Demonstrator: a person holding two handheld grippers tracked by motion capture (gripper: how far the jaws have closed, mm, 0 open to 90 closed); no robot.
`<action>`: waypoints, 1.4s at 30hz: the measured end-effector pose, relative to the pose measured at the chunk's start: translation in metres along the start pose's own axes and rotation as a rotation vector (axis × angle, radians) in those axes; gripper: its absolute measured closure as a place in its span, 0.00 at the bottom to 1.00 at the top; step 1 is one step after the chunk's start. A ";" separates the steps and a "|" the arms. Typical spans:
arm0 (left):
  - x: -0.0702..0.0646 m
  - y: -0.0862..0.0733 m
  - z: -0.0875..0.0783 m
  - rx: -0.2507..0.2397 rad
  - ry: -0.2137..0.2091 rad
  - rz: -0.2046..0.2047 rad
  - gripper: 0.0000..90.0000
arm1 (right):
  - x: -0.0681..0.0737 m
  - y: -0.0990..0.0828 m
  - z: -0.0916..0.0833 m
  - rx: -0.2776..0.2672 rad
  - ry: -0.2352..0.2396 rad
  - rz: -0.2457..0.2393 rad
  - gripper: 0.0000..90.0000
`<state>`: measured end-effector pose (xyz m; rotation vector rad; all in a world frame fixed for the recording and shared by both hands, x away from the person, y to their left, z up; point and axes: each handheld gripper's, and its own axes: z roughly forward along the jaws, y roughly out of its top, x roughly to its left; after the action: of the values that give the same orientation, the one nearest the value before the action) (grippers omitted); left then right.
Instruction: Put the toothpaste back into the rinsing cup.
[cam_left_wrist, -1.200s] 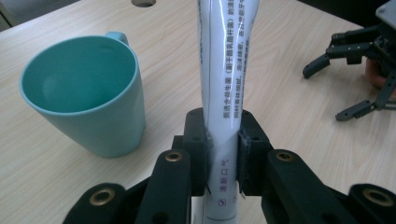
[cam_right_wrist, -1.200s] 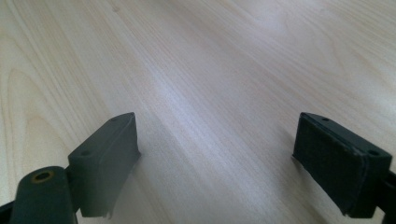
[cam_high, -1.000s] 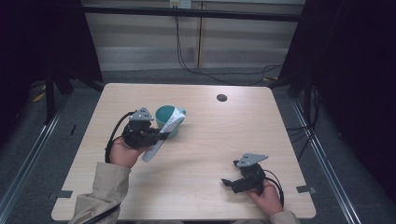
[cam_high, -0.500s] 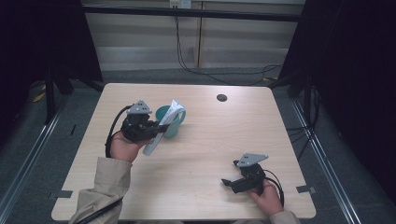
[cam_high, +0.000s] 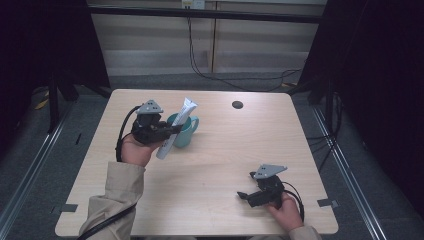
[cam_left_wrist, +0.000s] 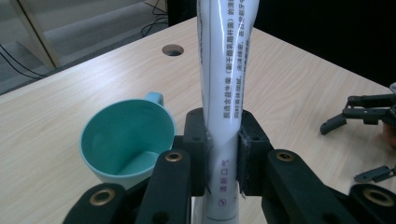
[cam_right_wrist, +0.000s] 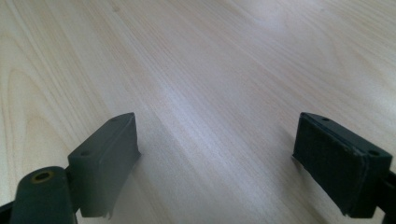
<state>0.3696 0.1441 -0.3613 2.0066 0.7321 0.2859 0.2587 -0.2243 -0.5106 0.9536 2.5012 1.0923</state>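
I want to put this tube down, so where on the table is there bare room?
Bare wood lies between the teal cup and the right gripper, and along the far edge beside the cable hole. It is crowded around the left gripper, shut on the tube beside the cup.

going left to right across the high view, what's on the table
left gripper → white tube clamped in it → teal mug → round hole in the table → right gripper, jaws open, near the front edge
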 end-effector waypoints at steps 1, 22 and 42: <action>0.000 0.001 0.000 -0.003 -0.002 -0.003 0.86 | 0.000 0.000 0.000 0.000 0.000 0.000 0.14; 0.008 0.025 0.008 -0.041 0.040 -0.014 0.86 | 0.000 0.000 0.000 0.000 0.000 0.000 0.14; 0.019 0.039 0.025 -0.077 0.077 -0.047 0.86 | 0.000 0.000 0.000 -0.002 -0.001 0.001 0.14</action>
<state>0.4115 0.1233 -0.3428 1.9112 0.8042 0.3601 0.2587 -0.2242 -0.5106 0.9540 2.4986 1.0942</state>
